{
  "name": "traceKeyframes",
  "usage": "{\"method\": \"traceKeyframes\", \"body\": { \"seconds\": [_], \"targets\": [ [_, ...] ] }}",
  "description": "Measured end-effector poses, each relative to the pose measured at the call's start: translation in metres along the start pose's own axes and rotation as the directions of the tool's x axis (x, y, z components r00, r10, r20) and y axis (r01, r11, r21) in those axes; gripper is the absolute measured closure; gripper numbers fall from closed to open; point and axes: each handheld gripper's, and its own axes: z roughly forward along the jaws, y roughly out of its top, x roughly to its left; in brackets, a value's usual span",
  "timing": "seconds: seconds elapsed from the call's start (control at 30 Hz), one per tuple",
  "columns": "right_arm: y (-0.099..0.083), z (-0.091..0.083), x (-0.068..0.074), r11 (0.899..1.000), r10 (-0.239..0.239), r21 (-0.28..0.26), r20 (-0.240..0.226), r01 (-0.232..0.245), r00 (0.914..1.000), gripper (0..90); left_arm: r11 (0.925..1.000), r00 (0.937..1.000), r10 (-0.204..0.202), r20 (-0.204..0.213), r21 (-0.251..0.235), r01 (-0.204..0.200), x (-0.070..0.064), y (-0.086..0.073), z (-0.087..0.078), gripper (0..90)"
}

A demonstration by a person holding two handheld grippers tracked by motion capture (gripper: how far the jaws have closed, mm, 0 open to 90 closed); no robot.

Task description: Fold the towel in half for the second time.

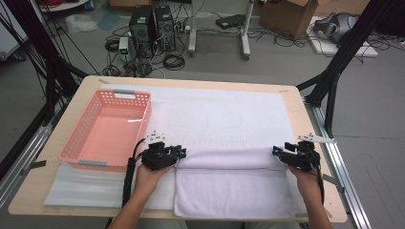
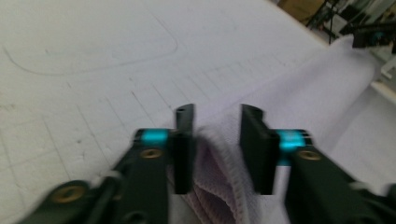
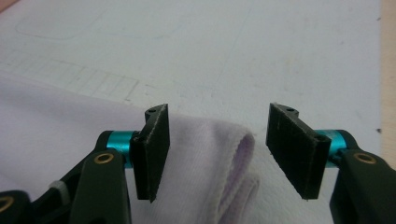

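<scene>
Both claws gape open — left claw (image 1: 179, 153), right claw (image 1: 278, 151) — straddling the folded towel's (image 1: 234, 186) corners.

I am holding my left claw (image 1: 177, 153) and my right claw (image 1: 278, 151) low and level, well apart, tips pointing inward toward each other, jaws on both standing parted.

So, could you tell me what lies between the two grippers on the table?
In the high view, the folded edge of the white towel spans from left gripper to right gripper.
</scene>
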Motion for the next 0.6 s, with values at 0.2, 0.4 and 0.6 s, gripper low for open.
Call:
{"method": "traceKeyframes", "body": {
  "seconds": [0.2, 0.4, 0.6],
  "targets": [
    [-0.008, 0.001, 0.005, 0.996, -0.083, 0.026, -0.041, 0.084, 0.9958, 83.9, 0.9985, 0.9998, 0.000, 0.018, -0.054, 0.001, -0.005, -0.007, -0.012, 86.3],
    [-0.034, -0.040, 0.012, 0.989, -0.118, -0.093, -0.038, 0.114, 0.9924, 84.5, 0.9934, 0.9974, 0.045, 0.057, -0.108, -0.038, -0.020, -0.019, -0.036, 86.3],
    [-0.065, -0.066, 0.017, 0.989, -0.130, -0.084, -0.063, 0.124, 0.9895, 84.5, 0.9923, 0.9962, 0.049, 0.073, -0.118, -0.040, -0.031, -0.031, -0.049, 86.1]
  ]
}}
